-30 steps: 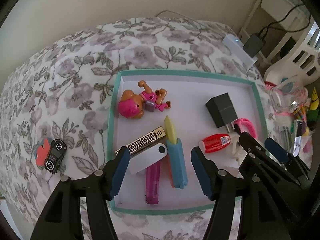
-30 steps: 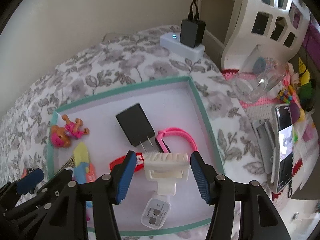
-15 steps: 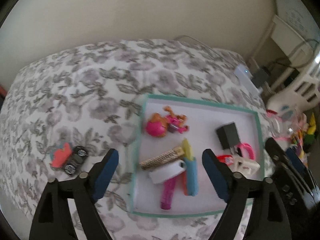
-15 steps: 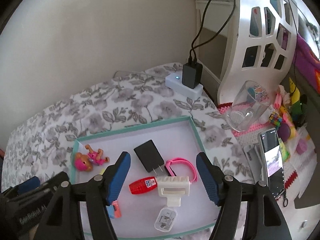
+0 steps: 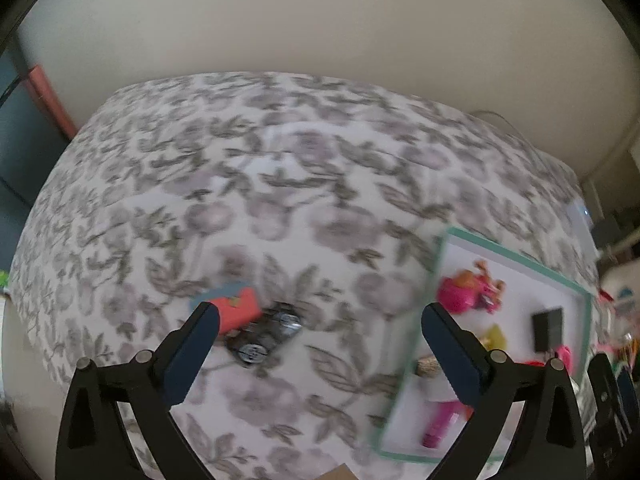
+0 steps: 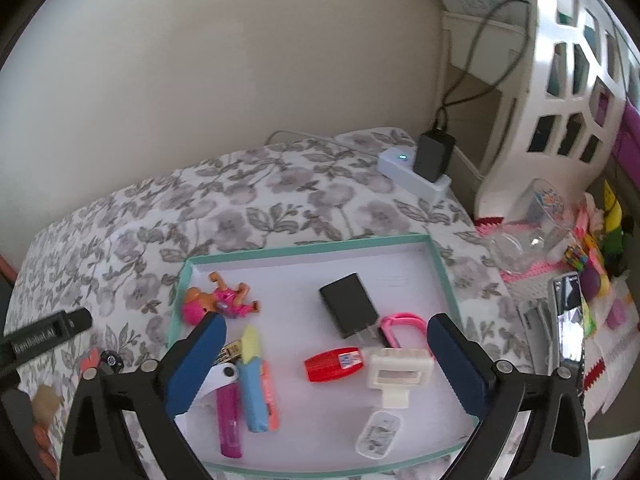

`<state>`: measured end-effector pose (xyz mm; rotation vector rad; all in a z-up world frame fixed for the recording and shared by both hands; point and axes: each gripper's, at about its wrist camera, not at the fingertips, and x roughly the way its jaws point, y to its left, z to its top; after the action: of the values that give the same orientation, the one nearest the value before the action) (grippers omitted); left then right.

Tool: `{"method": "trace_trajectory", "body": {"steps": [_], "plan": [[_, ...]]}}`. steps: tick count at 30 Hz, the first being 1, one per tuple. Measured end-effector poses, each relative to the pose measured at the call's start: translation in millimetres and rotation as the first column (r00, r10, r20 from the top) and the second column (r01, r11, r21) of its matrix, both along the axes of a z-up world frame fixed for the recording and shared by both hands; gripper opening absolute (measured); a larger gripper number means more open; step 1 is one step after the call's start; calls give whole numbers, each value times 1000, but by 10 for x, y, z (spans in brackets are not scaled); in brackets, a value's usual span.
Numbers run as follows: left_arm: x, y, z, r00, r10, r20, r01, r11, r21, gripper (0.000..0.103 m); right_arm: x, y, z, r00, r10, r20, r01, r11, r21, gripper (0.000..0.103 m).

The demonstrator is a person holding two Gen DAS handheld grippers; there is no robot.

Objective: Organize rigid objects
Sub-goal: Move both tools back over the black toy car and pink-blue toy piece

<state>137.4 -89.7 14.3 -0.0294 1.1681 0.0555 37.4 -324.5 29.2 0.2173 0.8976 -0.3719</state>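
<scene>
Both claws are spread and hold nothing. Left claw point(image 5: 316, 344) hangs over the flowered bed point(image 5: 280, 200), with a black toy car point(image 5: 264, 336) between its fingers and a red piece point(image 5: 236, 312) touching the car at the left finger; this view is blurred. Right claw point(image 6: 326, 356) hangs over the tray point(image 6: 308, 246), which lies on the bed point(image 6: 248, 200) toward its right edge.

In the right wrist view the tray, teal-rimmed with a white floor, holds everything else. A black charger point(image 6: 350, 310) lies near its middle, prongs toward a pink loop point(image 6: 402, 322). Just in front of them a white clip point(image 6: 400, 372) touches a red tube point(image 6: 334, 364) at its left. A doll point(image 6: 218, 302) with pink hair lies in the tray's far left corner. Along the left side a blue-and-yellow toy point(image 6: 252, 384) lies beside an orange stick point(image 6: 270, 396) and a magenta tube point(image 6: 230, 422), with a white tag point(image 6: 218, 376) and a gold-patterned bar point(image 6: 230, 350) partly behind the left finger. A small white case point(image 6: 378, 434) sits near the tray's near edge.

Off the bed's far right corner stands a white power strip point(image 6: 412, 172) with a black adapter point(image 6: 434, 154) plugged in. To the right lie a clear glass point(image 6: 528, 236) on its side and a phone point(image 6: 570, 320).
</scene>
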Motion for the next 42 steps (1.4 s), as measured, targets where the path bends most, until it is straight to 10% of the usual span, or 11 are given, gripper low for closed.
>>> {"method": "trace_trajectory", "body": {"steps": [19, 30, 42], "plan": [[21, 1266, -318, 966, 251, -55, -245, 965, 94, 101, 444, 1326, -265, 940, 342, -1, -341, 937, 74, 102], [-44, 1822, -755, 904, 396, -160, -395, 918, 44, 101, 686, 2029, -768, 848, 522, -94, -508, 850, 138, 102], [-30, 1914, -929, 890, 405, -208, -410, 912, 21, 101, 767, 2468, -1178, 749, 631, -204, -630, 773, 76, 102]]}}
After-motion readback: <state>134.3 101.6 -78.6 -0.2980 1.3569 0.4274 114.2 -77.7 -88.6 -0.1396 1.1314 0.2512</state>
